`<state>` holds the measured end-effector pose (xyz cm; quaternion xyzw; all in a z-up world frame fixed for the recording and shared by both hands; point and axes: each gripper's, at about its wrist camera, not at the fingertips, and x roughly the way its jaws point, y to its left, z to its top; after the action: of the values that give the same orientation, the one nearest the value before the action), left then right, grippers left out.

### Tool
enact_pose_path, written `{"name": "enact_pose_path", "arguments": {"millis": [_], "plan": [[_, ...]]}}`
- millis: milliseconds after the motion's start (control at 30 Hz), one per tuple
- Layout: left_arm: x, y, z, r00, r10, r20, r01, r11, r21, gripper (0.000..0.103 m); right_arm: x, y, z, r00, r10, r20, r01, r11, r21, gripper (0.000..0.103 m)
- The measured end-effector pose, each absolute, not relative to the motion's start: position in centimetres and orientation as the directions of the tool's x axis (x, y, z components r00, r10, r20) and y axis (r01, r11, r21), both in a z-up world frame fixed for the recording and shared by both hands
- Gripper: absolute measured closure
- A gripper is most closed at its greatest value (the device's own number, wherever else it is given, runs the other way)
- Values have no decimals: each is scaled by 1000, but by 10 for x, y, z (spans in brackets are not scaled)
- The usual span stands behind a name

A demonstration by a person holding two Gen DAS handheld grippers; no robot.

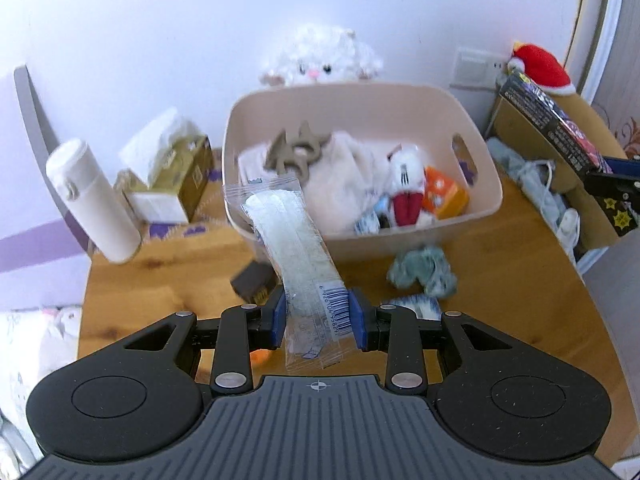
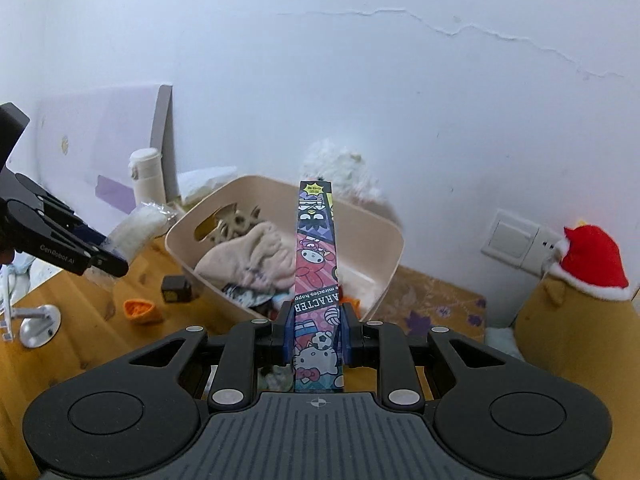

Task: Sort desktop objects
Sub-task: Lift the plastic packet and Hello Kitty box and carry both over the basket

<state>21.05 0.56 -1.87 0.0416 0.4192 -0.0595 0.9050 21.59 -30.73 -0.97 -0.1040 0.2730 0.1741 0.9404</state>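
We have the beige plastic bin (image 1: 472, 216) part-filled; left tongs (image 1: 319, 320) clamp a clear plastic packet (image 1: 296, 256), right tongs (image 2: 316, 334) clamp a cartoon-printed flat box (image 2: 316, 264); a teal fabric scrap (image 1: 424, 272) waits on the wooden desk (image 1: 500, 312).

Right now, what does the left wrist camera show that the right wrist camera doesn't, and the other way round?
Left only: the blue-green fuzzy cloth on the wooden table.
Right only: the right gripper shut on a tall cartoon-printed box, an orange knitted cup.
Both: the beige plastic bin, the clear plastic packet in the left gripper.
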Motion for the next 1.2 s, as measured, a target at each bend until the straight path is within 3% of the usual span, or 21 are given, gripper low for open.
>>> {"name": "enact_pose_path", "arguments": {"millis": [533,1200], "plan": [[280,4,17,724,-72,-686,186,978,93,70,269,-315,32,869,243,-432,-327,936,-131,81],[360,-49,-23,659,-114,-743,310,942,130,70,360,-270,-50,756,244,-607,-385,916,-111,81]]}}
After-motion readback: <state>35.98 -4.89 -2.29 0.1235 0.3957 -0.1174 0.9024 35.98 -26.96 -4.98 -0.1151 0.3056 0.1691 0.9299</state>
